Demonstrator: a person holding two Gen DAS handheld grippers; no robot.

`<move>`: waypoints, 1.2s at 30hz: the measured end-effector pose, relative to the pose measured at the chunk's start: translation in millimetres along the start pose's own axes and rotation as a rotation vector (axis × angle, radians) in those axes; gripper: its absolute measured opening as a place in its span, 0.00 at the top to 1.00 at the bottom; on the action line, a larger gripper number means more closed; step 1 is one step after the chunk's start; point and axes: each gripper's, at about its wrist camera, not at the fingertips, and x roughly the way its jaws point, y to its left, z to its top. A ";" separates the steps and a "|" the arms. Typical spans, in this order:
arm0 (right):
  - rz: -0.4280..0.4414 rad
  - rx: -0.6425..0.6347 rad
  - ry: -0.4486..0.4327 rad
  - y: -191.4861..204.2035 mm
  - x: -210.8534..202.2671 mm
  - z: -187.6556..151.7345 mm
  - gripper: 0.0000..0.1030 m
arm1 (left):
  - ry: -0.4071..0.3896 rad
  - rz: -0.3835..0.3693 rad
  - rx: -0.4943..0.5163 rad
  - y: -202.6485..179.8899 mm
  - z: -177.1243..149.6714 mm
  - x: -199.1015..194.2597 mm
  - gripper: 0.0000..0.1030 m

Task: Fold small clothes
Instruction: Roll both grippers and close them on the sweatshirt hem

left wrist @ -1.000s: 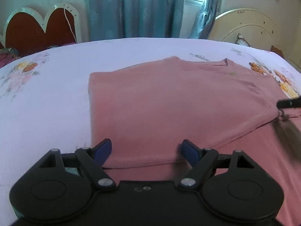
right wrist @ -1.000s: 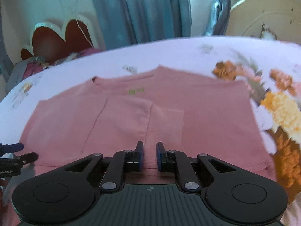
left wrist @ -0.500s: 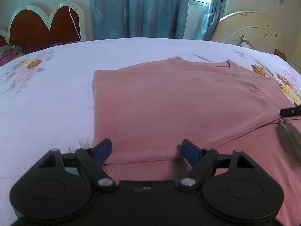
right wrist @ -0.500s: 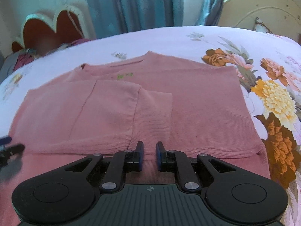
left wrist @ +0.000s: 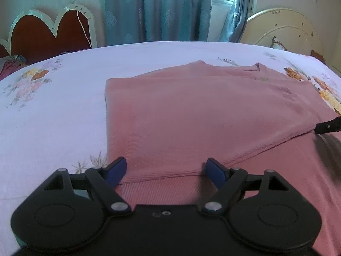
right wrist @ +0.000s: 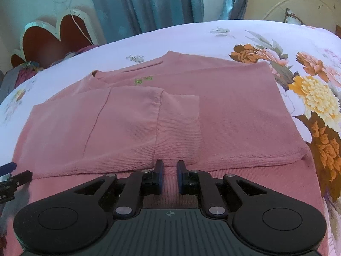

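Observation:
A pink knit sweater (left wrist: 191, 115) lies flat on the bed, its lower part folded up over the body; it also shows in the right wrist view (right wrist: 234, 111), with one sleeve folded across the chest (right wrist: 127, 123) and a green neck label (right wrist: 145, 80). My left gripper (left wrist: 166, 167) is open, its blue pads either side of the folded edge near the sweater's left corner. My right gripper (right wrist: 169, 171) has its pads a narrow gap apart at the folded edge, with no cloth visibly between them. Each gripper's tip shows at the edge of the other's view.
The bed sheet (left wrist: 53, 117) is pale lilac with flower prints (right wrist: 315, 98) to the right of the sweater. A red heart-shaped headboard (left wrist: 49, 32) and blue curtains (left wrist: 157, 10) stand behind. A cream round headboard (left wrist: 285, 29) is at the back right.
Both grippers have drawn back slightly and tilted, so the sweater sits a little farther off. The folded edge lies flat. The jaws keep the same openings.

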 end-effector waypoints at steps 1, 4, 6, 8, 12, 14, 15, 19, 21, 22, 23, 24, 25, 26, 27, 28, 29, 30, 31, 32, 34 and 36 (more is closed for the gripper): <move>0.009 0.012 -0.003 -2.0 -3.6 1.1 0.88 | 0.008 0.005 0.000 -0.9 1.9 -2.9 0.21; 0.054 0.042 -0.065 -10.7 -25.9 0.7 0.88 | -0.029 0.025 -0.005 -5.0 2.1 -24.4 0.11; 0.071 0.063 -0.099 -21.1 -42.6 -2.0 0.88 | -0.039 0.064 0.011 -9.0 -3.0 -36.6 0.11; 0.059 0.068 -0.125 -35.1 -60.4 -7.3 0.68 | -0.031 0.087 0.018 -10.5 -11.9 -48.9 0.12; 0.039 0.032 -0.171 -66.8 -100.8 -27.5 0.10 | -0.026 0.040 -0.070 3.1 -37.0 -75.7 0.95; 0.051 0.048 -0.155 -87.9 -119.2 -40.7 0.26 | 0.006 0.040 -0.150 13.2 -53.4 -86.4 0.97; 0.058 0.069 -0.140 -99.4 -128.4 -49.0 0.39 | 0.015 0.038 -0.172 16.6 -61.1 -92.6 0.97; 0.073 0.122 -0.095 -140.0 -159.2 -88.5 0.51 | 0.050 0.074 -0.230 18.4 -91.8 -120.8 0.05; 0.083 0.149 -0.059 -156.6 -170.2 -112.2 0.51 | 0.015 0.080 -0.256 15.4 -109.2 -137.9 0.04; 0.097 0.168 -0.038 -163.5 -174.1 -123.3 0.51 | 0.033 0.060 -0.267 15.0 -115.7 -141.7 0.09; 0.119 0.195 -0.013 -170.7 -176.5 -135.4 0.51 | 0.049 0.051 -0.284 14.5 -123.2 -145.4 0.12; 0.150 0.222 0.012 -177.4 -177.8 -147.8 0.51 | 0.063 0.035 -0.302 14.9 -130.4 -148.5 0.15; 0.175 0.242 0.035 -181.7 -178.4 -159.1 0.51 | 0.077 0.006 -0.319 14.0 -139.0 -150.9 0.17; 0.194 0.256 0.049 -185.6 -180.3 -167.9 0.51 | 0.092 -0.025 -0.331 12.8 -146.5 -153.0 0.17; 0.218 0.268 0.053 -188.1 -182.9 -177.4 0.51 | 0.097 -0.035 -0.332 10.8 -152.3 -155.8 0.17; 0.242 0.281 0.045 -189.9 -187.3 -185.0 0.51 | 0.097 -0.042 -0.329 8.3 -157.2 -159.4 0.18; 0.265 0.299 0.045 -191.2 -190.5 -190.4 0.51 | 0.099 -0.067 -0.335 7.4 -161.5 -162.0 0.18; 0.294 0.324 0.051 -192.9 -193.0 -195.8 0.51 | 0.098 -0.094 -0.349 7.5 -165.5 -164.2 0.19; 0.324 0.347 0.061 -194.3 -194.5 -201.6 0.51 | 0.096 -0.125 -0.366 8.1 -168.9 -166.0 0.20; 0.350 0.363 0.070 -194.5 -196.1 -207.4 0.51 | 0.092 -0.163 -0.385 8.9 -172.2 -166.9 0.22; 0.384 0.365 0.075 -191.9 -201.1 -218.1 0.51 | 0.076 -0.197 -0.419 10.4 -177.1 -167.8 0.25; 0.408 0.364 0.074 -188.8 -205.7 -225.3 0.51 | 0.058 -0.249 -0.479 15.1 -182.8 -164.2 0.31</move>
